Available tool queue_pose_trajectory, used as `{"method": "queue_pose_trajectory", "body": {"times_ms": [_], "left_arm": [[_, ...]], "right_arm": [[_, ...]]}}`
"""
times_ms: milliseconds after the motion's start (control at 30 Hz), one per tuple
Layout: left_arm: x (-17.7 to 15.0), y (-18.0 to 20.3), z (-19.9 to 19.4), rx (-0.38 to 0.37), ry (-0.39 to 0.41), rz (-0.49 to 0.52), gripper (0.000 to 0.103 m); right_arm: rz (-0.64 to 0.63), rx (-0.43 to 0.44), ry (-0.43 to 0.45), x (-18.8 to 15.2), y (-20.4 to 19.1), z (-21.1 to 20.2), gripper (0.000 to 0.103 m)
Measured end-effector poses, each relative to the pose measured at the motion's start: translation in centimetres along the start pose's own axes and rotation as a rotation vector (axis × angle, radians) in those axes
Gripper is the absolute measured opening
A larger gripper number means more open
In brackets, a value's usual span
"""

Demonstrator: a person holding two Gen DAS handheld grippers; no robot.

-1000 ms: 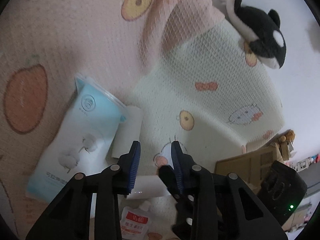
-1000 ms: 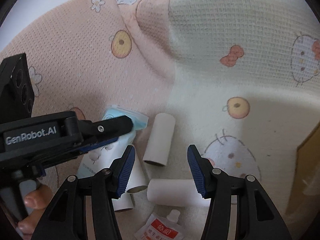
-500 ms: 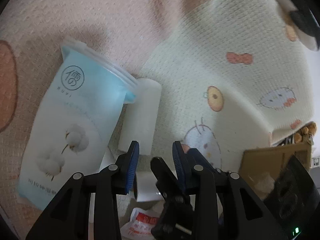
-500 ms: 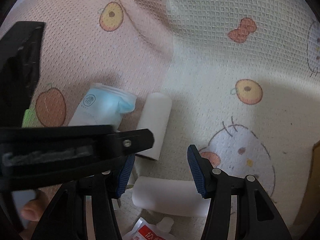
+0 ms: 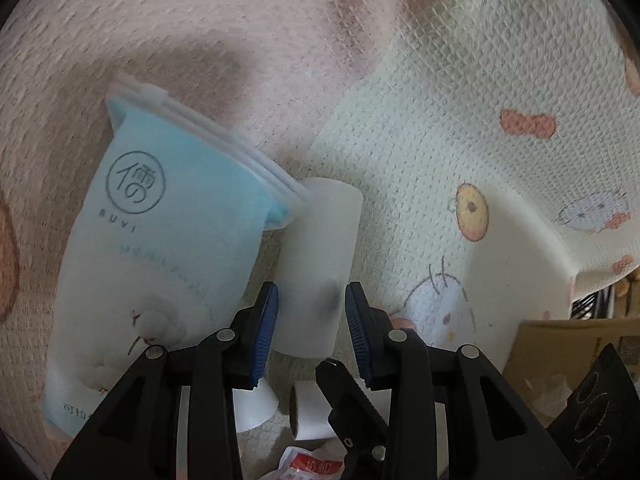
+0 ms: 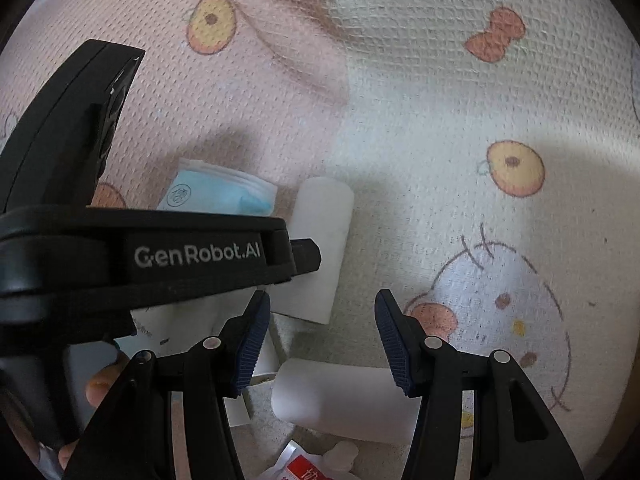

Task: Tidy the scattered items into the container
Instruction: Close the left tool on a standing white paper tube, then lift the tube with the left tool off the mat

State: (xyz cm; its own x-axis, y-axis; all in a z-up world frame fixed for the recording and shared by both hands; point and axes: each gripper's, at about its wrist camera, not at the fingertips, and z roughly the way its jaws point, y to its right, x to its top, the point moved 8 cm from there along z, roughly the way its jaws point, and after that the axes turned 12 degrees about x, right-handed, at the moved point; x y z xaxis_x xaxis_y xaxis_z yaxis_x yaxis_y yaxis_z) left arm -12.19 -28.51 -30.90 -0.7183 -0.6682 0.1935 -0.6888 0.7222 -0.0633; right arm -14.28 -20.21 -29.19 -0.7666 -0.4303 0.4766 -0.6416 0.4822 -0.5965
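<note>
my left gripper point(image 5: 308, 332) points steeply down at the bed, its blue-padded jaws spread on either side of a white paper tube point(image 5: 320, 264) that lies on the waffle-weave blanket point(image 5: 460, 128). the tube's near end sits between the pads; i see a thin gap on the left side and cannot tell for sure whether the right pad touches it, so i read the jaws as apart and not squeezing. the tube has a dark smudge near that end. its far end touches the top corner of a pale blue and white cotton-pad pouch point(image 5: 160, 264), which lies just to the left, tilted, with a round logo near its sealed top.

my right gripper point(image 6: 320, 340) is also spread wide and pinches nothing. just below its tips lies a second white tube point(image 6: 344, 400), crosswise to the first, resting on the blanket and apart from both pads. in the right wrist view the left gripper's black body crosses the left half of the picture and hides most of the pouch. part of my hand point(image 6: 100, 388) shows beneath it.

a small red and white sachet point(image 6: 308, 468) with a white cap lies at the bottom edge of both views. a third, shorter white tube point(image 5: 312, 412) lies under my left gripper. a brown cardboard box point(image 5: 568, 348) stands at the lower right in the left wrist view, well apart from the tubes.
</note>
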Motion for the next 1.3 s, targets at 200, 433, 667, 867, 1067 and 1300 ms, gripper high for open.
{"method": "queue_pose_trajectory", "body": {"times_ms": [200, 433, 667, 867, 1067, 1300], "left_arm": [[-0.3, 0.3, 0.4, 0.008, -0.036, 0.018, 0.038], [-0.7, 1.3, 0.7, -0.067, -0.055, 0.043, 0.038], [-1.3, 4.8, 1.0, -0.208, -0.082, 0.134, 0.038], [-1.6, 5.4, 0.9, -0.248, -0.087, 0.133, 0.038], [-1.4, 5.7, 1.7, -0.289, -0.107, 0.109, 0.044], [-0.4, 6.0, 2.4, -0.326, -0.097, 0.096, 0.045]], "right_arm": [[0.038, -0.006, -0.008, -0.4, 0.9, -0.3, 0.051], [0.076, 0.018, -0.013, -1.1, 1.5, -0.7, 0.045], [0.126, 0.016, -0.003, -1.1, 2.7, -1.3, 0.045], [0.150, -0.028, -0.007, -1.6, 3.9, -1.8, 0.038], [0.221, 0.003, 0.007, -1.7, 5.3, -2.2, 0.038], [0.215, -0.005, 0.008, -1.6, 5.5, -2.5, 0.038]]}}
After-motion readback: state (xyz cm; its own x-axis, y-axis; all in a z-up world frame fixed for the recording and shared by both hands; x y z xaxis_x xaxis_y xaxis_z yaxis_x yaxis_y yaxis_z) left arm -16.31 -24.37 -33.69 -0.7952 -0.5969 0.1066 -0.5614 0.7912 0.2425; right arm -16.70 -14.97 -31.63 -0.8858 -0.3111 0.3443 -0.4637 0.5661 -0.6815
